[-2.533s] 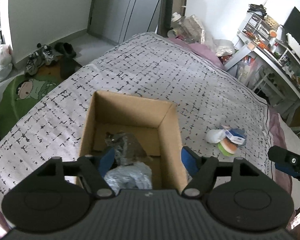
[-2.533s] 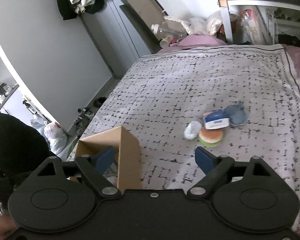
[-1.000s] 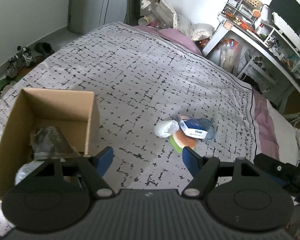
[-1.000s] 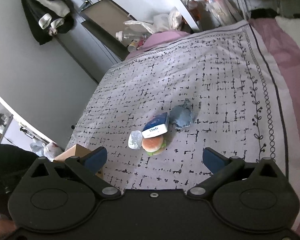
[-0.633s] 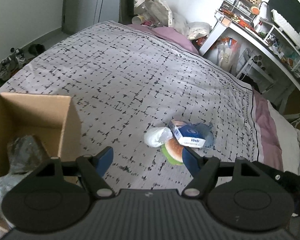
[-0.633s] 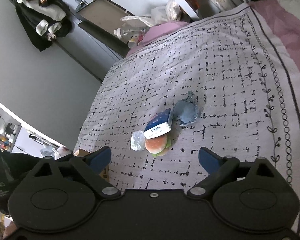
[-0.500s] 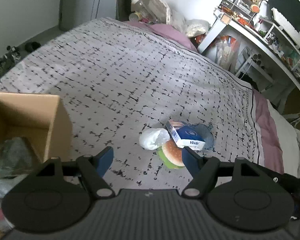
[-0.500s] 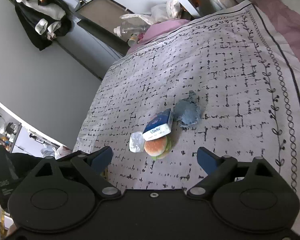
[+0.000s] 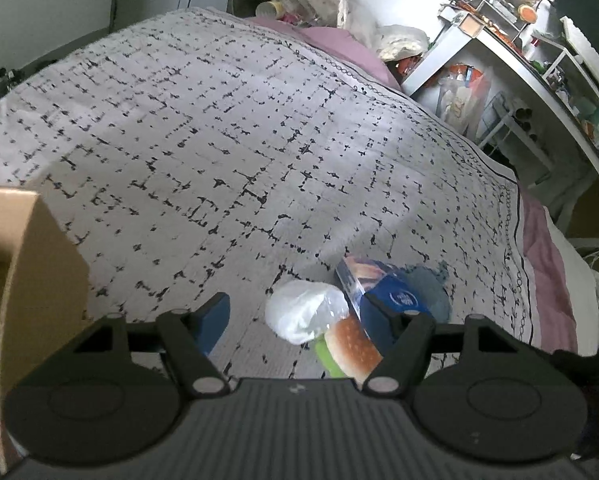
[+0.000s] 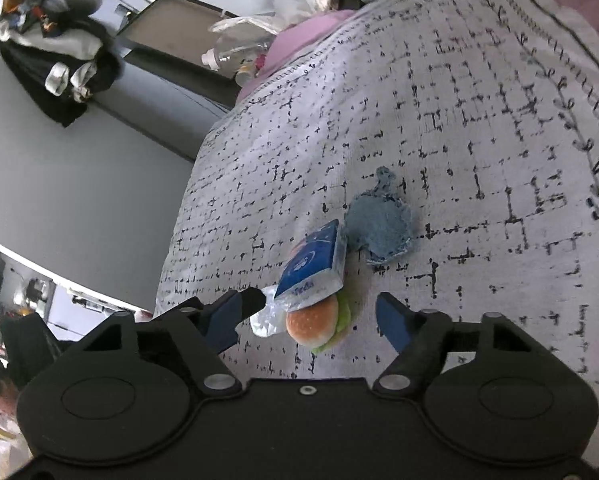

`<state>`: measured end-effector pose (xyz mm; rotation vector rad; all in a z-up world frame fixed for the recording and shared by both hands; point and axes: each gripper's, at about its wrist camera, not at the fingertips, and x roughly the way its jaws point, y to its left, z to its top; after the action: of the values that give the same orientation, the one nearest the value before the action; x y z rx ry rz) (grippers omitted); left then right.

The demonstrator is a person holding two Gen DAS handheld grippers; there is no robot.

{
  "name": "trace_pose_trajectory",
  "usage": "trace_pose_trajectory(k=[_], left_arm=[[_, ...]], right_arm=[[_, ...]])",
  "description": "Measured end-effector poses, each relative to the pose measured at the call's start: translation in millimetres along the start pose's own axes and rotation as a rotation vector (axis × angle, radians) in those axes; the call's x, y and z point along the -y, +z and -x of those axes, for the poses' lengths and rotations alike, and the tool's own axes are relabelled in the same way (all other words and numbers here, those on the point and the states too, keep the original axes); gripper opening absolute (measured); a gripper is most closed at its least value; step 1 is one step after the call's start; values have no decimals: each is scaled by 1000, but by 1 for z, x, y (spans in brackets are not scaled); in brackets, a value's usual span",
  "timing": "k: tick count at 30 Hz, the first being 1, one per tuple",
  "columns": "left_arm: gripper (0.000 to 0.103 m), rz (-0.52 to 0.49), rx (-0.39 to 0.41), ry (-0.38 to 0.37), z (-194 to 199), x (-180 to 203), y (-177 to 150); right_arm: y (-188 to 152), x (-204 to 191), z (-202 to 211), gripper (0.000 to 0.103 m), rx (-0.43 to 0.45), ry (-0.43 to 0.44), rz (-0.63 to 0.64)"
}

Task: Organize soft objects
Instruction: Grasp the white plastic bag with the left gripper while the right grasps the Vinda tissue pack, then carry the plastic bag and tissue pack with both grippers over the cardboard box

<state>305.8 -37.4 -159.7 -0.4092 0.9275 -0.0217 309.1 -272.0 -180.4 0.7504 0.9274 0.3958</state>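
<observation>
A small pile lies on the patterned bedspread: a white bagged soft lump (image 9: 305,312), a plush hamburger (image 9: 349,346), a blue tissue pack (image 9: 381,292) leaning on it, and a blue-grey cloth (image 9: 429,284). My left gripper (image 9: 295,320) is open and empty, its fingers either side of the white lump and burger. In the right wrist view the burger (image 10: 313,320), tissue pack (image 10: 313,268), white lump (image 10: 265,320) and cloth (image 10: 379,228) sit just ahead. My right gripper (image 10: 319,312) is open and empty around the burger.
A cardboard box (image 9: 39,272) stands at the left edge of the bed. The bedspread (image 9: 219,140) stretches far ahead. A cluttered white desk (image 9: 539,68) and shelves stand at the right. Bottles and bags (image 10: 255,44) lie at the bed's far end.
Both grippers have swung away from the box and closed in on the pile. The box has slid to the left edge of the left view. Both stay open and empty.
</observation>
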Motion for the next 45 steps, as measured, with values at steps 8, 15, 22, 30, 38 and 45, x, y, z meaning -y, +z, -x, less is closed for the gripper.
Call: trace_pose_trajectory(k=[8,15,22,30,38,45], left_arm=[[53,48,-54,-56,-26,-7,4],[51,36,-66,-69,-27,-6,4],[51,14,-50,-69,-13,-4,0],[51,-5,-21,-75,17,3,-5],[51,-9,24,-57,59,5,-10],[51,-44,47,-44,90,11,-19]], right_arm=[[7,10,-29,64,-3,20,-73],[9,9,-47,35,-31,22,-75],[7,7,-27,26,11,12,-48],[3,0,1,22,67,11,-27],[-4,-4,27,22,100,19,-50],[-13,-14,54,22,124,-6,4]])
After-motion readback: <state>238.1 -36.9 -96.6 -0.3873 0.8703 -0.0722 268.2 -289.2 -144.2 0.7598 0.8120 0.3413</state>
